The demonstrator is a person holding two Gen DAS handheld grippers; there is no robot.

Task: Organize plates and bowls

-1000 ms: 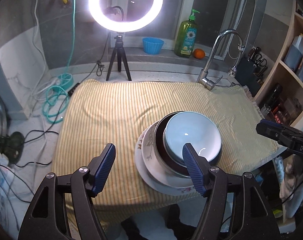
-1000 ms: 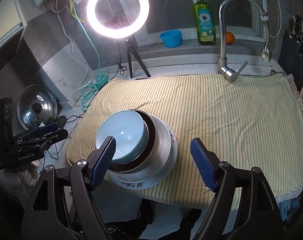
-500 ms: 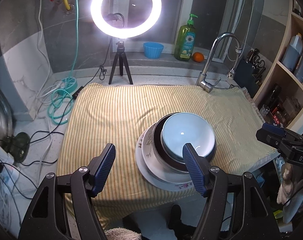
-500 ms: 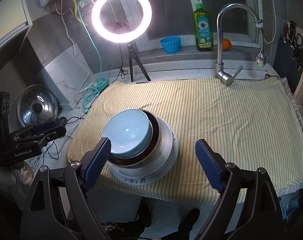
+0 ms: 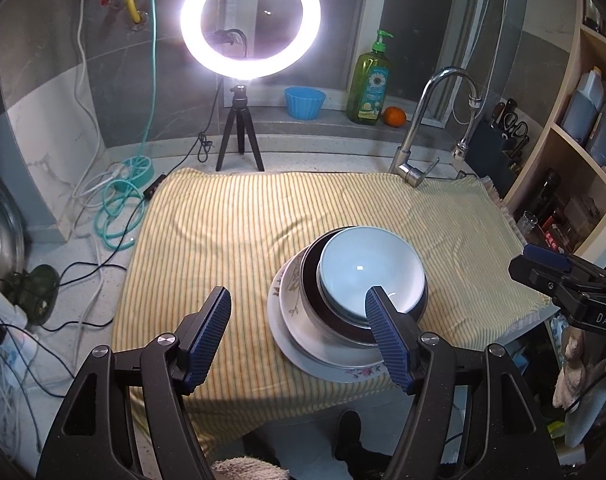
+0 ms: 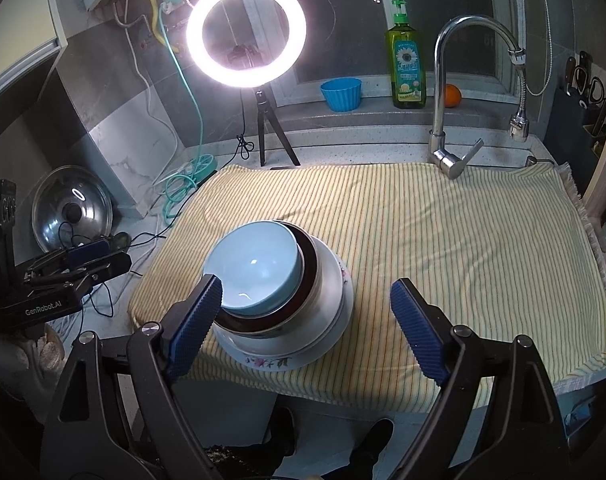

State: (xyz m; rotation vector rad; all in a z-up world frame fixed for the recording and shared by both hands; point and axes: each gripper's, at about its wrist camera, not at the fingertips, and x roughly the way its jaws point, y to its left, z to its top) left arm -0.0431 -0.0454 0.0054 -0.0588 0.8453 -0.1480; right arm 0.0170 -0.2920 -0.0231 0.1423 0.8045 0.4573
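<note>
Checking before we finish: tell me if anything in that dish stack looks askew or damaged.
No damage shows. The light blue bowl sits off-centre in the dark bowl, toward the stack's left side. The floral plate lies near the striped cloth's front edge.

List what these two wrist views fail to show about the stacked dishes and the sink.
- Stack, both views: the light blue bowl covers the dark bowl and white dishes, so their count is unclear.
- Near rim, left wrist view: a finger overlaps it.
- Sink: the striped cloth hides the basin below the faucet.
</note>
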